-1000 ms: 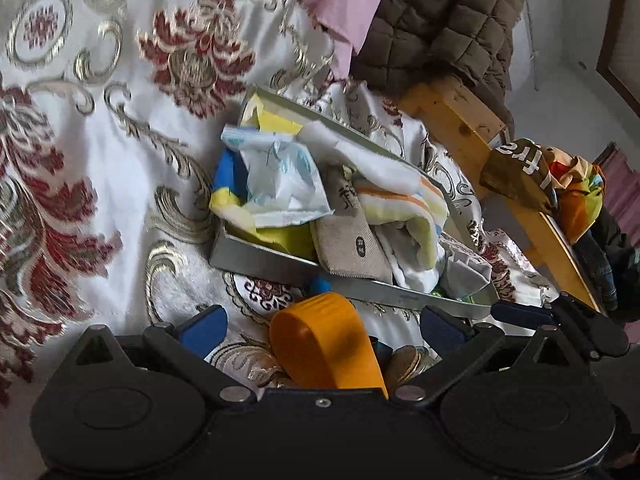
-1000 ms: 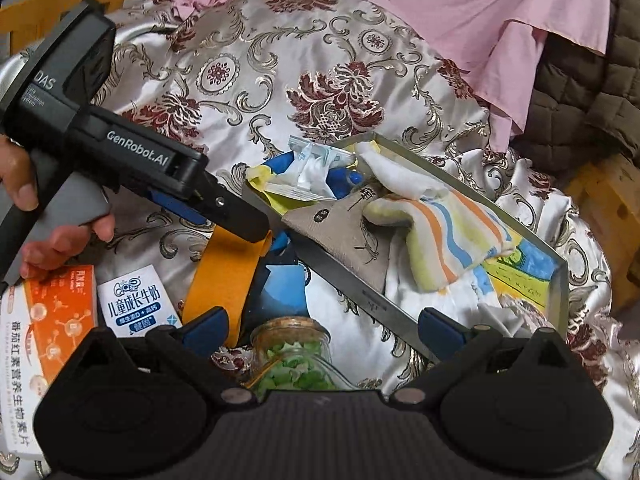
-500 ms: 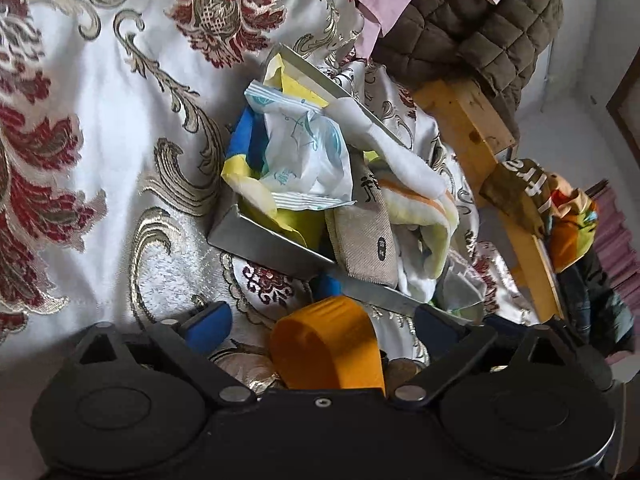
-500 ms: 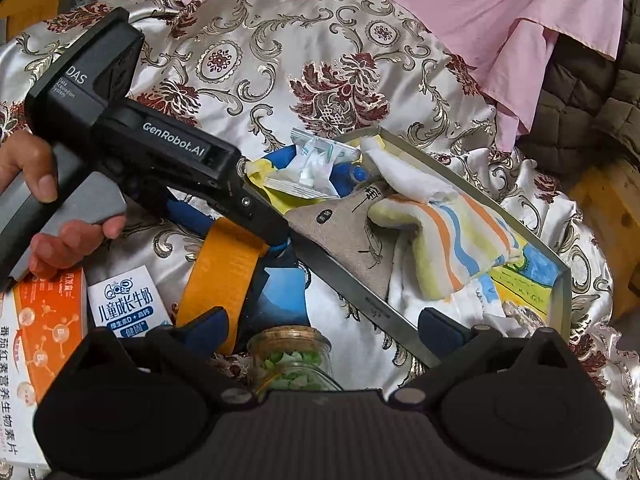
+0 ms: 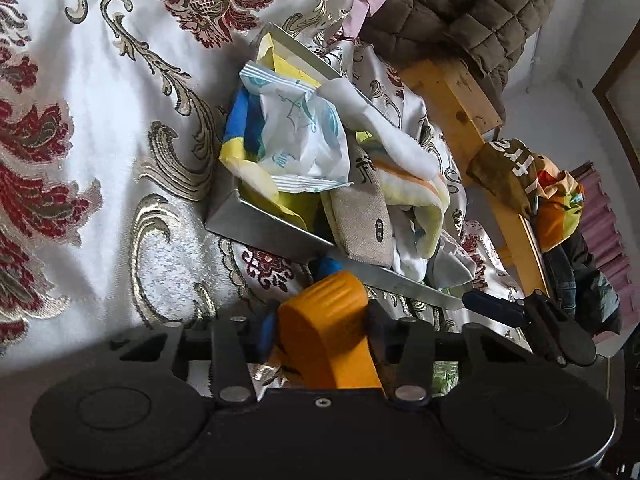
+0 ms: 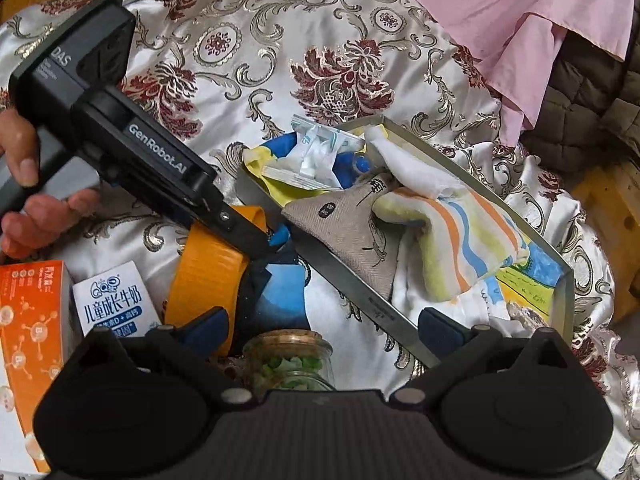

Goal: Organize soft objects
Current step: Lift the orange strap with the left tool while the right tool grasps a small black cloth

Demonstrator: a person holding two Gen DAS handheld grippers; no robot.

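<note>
An orange strap lies just outside the near wall of a metal tray; my left gripper is shut on the orange strap. In the right wrist view the left gripper pinches the strap beside the tray. The tray holds a beige pouch, a striped cloth, a white tissue pack and other soft things. My right gripper is open and empty, hovering over a glass jar in front of the tray.
Everything lies on a floral satin bedspread. An orange box and a white milk carton lie at the left. A pink sheet and brown quilted jacket are behind. A wooden frame runs along the right.
My left gripper moved forward and closed its fingers on the orange strap. The right gripper stayed nearly still, open above the jar.
</note>
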